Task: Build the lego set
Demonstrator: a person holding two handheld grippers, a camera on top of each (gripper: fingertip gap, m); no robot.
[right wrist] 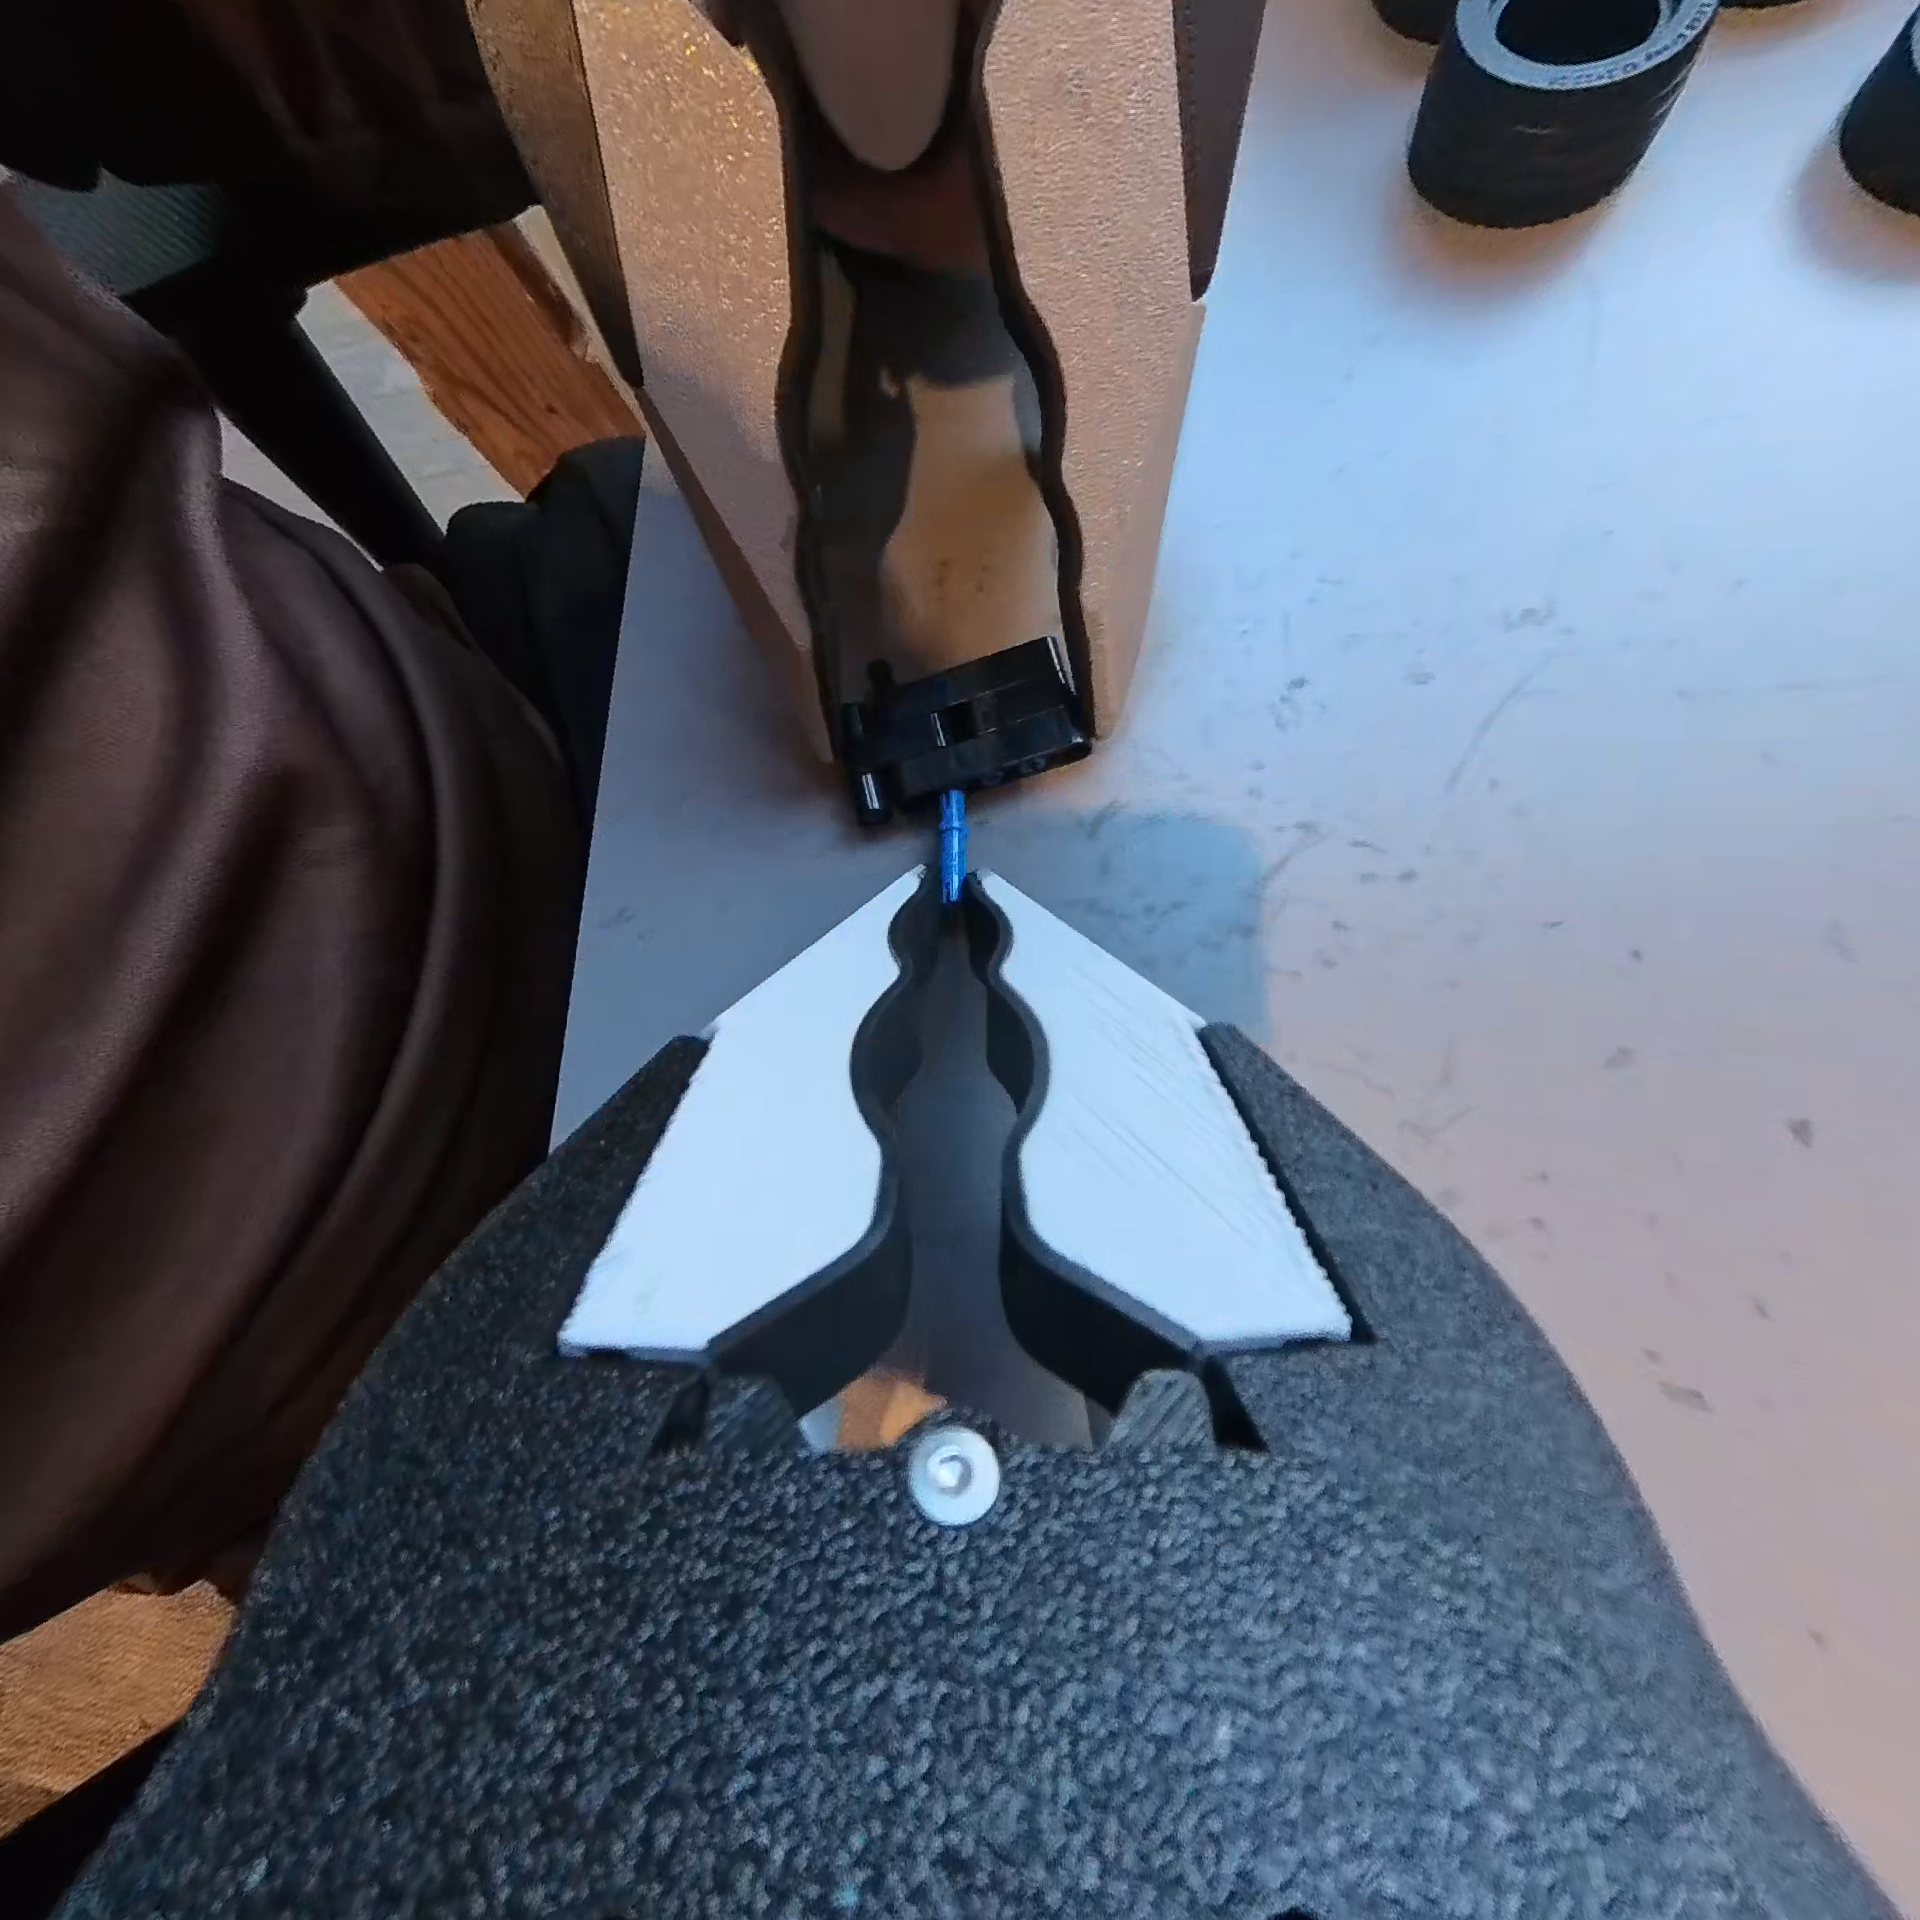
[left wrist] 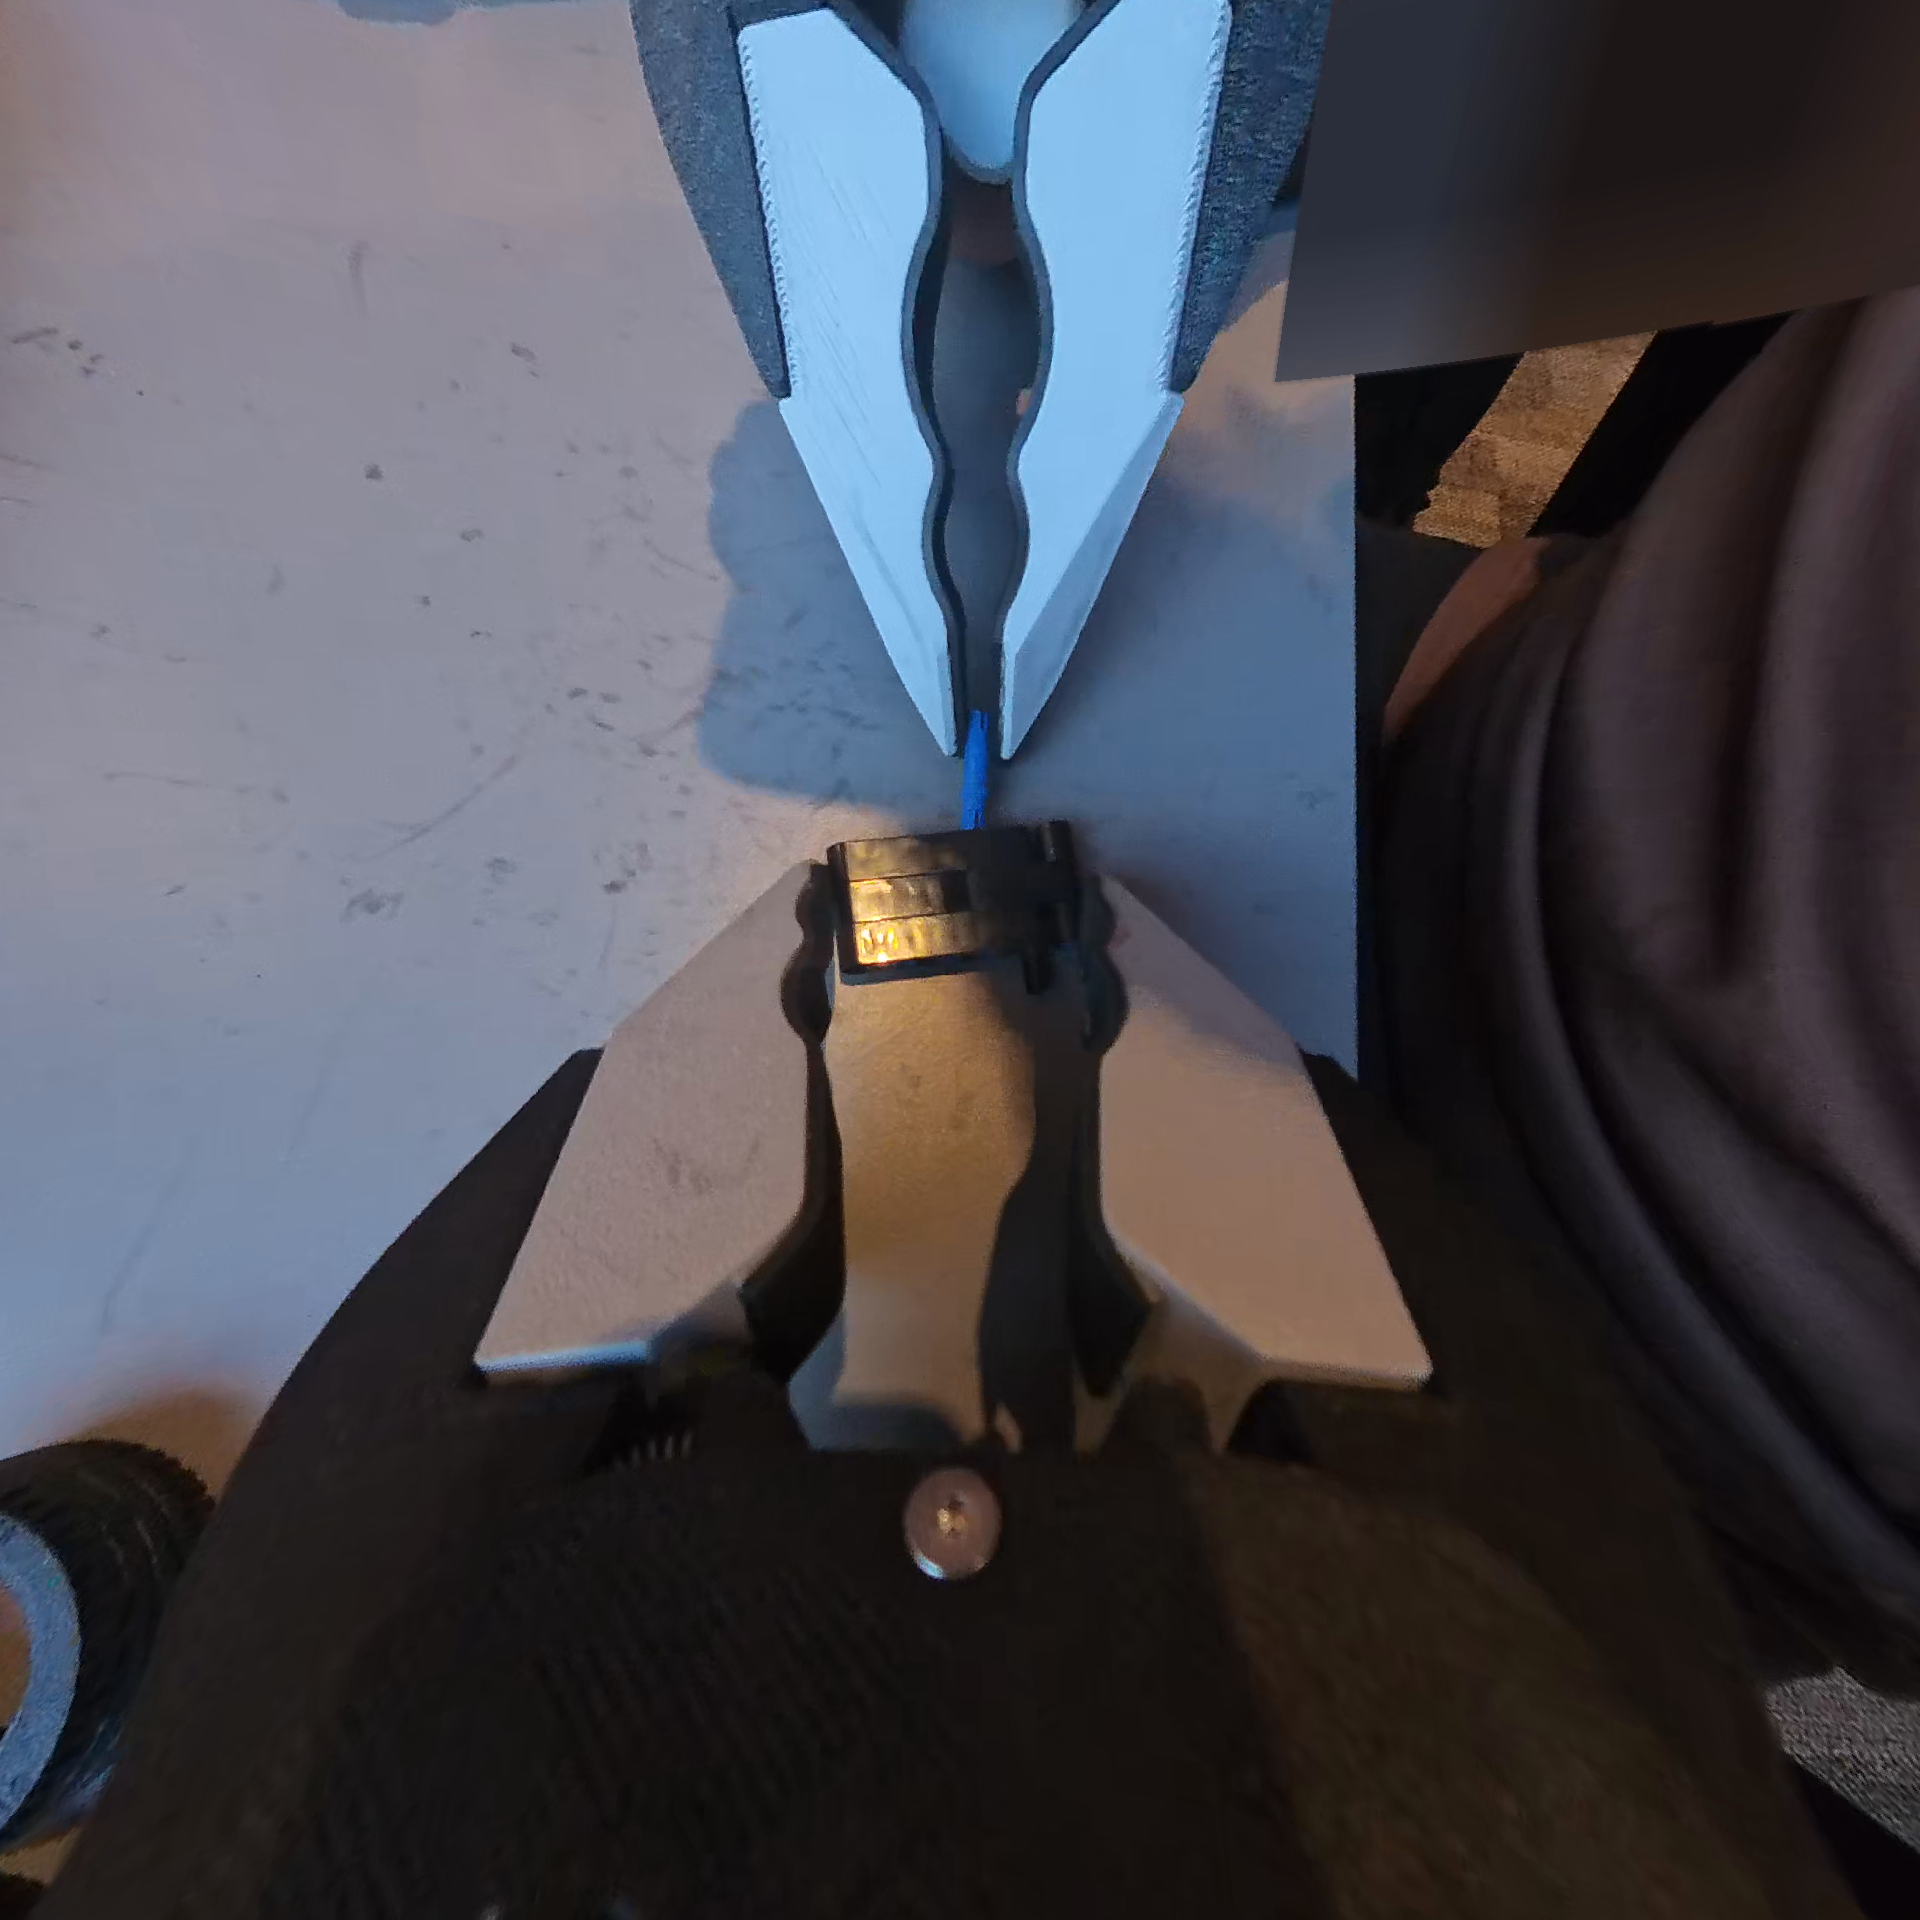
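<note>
My left gripper point(left wrist: 951, 920) is shut on a small black lego assembly point(left wrist: 940, 904) of stacked beams and holds it just above the white table point(left wrist: 312, 623). My right gripper point(left wrist: 980, 743), with white fingers, comes from the opposite side. It is shut on a thin blue pin point(left wrist: 975, 779) whose free end touches the top of the black assembly. In the right wrist view my right gripper point(right wrist: 948, 883) pinches the blue pin point(right wrist: 951, 831) at its tips. The pin meets the black assembly point(right wrist: 971, 727) held in the left gripper point(right wrist: 966, 732).
Black rubber tyres point(right wrist: 1548, 114) stand at the far right of the table, and one tyre point(left wrist: 62, 1590) shows at the lower left. The table edge point(left wrist: 1356, 727) runs close beside the grippers. A person's dark clothing point(right wrist: 208, 831) and a wooden frame point(right wrist: 468, 332) lie beyond it. Left and right tips are no more than a few centimetres apart.
</note>
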